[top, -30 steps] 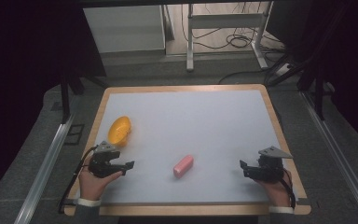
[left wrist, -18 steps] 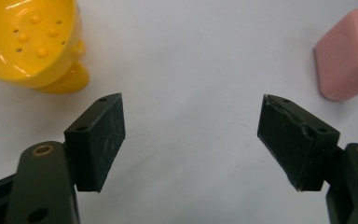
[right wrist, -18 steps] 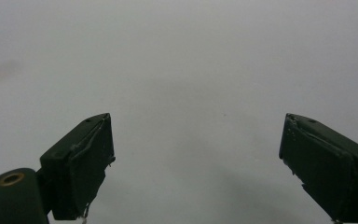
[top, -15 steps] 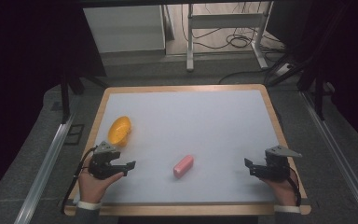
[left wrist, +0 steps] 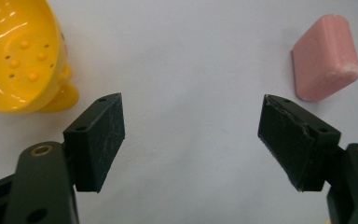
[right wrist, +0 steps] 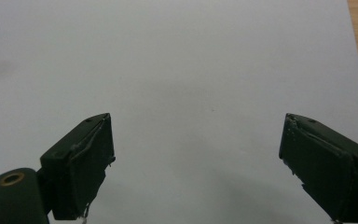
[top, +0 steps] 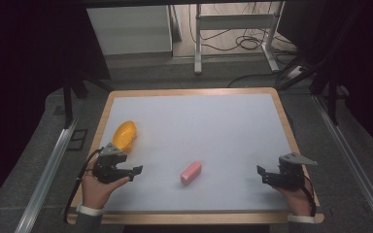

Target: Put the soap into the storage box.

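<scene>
Pink block (top: 191, 173) lies near the table's (top: 199, 121) front edge, between both grippers. Yellow cup (top: 125, 135) on its side by the left edge, just beyond left gripper (top: 135, 171). Left and right gripper (top: 261, 172) both wide open, empty, near the front corners.

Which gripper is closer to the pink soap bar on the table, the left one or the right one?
Left. The left gripper sits just left of the pink soap bar, jaws open toward it. The right gripper is farther off, near the table's right edge.
</scene>
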`<state>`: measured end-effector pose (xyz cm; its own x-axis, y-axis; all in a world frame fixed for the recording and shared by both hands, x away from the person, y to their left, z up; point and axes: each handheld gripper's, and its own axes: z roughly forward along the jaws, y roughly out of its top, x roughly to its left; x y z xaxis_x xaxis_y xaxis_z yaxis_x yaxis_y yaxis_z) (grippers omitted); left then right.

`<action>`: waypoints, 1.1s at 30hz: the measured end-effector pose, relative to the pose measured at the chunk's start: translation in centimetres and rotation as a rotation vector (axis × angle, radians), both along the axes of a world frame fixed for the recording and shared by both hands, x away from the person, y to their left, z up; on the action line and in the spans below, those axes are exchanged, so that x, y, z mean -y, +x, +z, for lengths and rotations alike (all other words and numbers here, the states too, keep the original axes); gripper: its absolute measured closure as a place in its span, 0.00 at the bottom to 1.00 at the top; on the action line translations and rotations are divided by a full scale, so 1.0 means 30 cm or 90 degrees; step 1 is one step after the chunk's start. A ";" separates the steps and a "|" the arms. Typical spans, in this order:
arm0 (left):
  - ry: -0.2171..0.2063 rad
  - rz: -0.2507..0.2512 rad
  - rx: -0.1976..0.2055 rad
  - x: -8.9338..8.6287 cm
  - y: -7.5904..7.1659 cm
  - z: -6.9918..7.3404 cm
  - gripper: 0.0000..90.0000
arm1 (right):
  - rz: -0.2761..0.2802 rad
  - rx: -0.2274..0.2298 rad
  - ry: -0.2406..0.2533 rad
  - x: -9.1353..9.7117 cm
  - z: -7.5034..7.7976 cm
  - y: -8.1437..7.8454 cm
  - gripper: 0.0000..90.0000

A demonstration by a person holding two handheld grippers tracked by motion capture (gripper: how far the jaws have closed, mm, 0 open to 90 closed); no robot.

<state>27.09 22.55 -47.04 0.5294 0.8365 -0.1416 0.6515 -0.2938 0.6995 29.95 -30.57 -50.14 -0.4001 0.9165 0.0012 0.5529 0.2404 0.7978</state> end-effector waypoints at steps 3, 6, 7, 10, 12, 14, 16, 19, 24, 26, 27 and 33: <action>0.002 -0.004 0.000 0.009 0.002 0.006 0.25 | -0.004 0.002 0.001 0.004 0.001 -0.002 0.11; 0.000 -0.008 0.000 0.027 0.001 0.018 0.25 | -0.004 0.001 0.001 0.005 0.002 -0.002 0.11; 0.002 -0.013 0.001 0.031 0.001 0.021 0.25 | -0.004 0.002 0.001 0.004 0.001 -0.001 0.11; 0.007 -0.015 -0.013 0.046 0.004 0.024 0.24 | -0.003 0.000 -0.002 0.002 -0.002 -0.001 0.11; 0.008 -0.017 -0.014 0.051 0.005 0.023 0.24 | -0.002 0.000 -0.004 0.001 -0.003 0.000 0.11; 0.012 -0.022 -0.019 0.061 0.008 0.020 0.24 | 0.000 0.002 -0.005 -0.001 -0.003 0.000 0.11; 0.017 -0.030 -0.021 0.071 0.008 0.018 0.24 | -0.001 0.000 -0.006 -0.002 -0.003 -0.001 0.11; 0.025 -0.040 -0.023 0.088 0.009 0.015 0.23 | 0.001 -0.002 -0.007 -0.004 -0.005 0.000 0.11; 0.030 -0.049 -0.025 0.109 0.009 0.016 0.23 | 0.002 -0.001 -0.009 -0.007 -0.008 0.001 0.11; 0.030 -0.055 -0.025 0.118 0.010 0.016 0.23 | 0.000 0.006 -0.010 -0.009 -0.006 -0.001 0.12; 0.032 -0.058 -0.026 0.124 0.011 0.015 0.23 | 0.000 0.006 -0.010 -0.010 -0.006 -0.001 0.12; 0.036 -0.074 -0.032 0.160 0.018 0.014 0.23 | 0.001 0.005 -0.011 -0.011 -0.006 -0.001 0.12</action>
<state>27.62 17.74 -46.61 0.6164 0.7775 -0.1249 0.6444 -0.4069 0.6474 29.91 -30.23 -50.32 -0.4014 0.9157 -0.0173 0.5468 0.2548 0.7975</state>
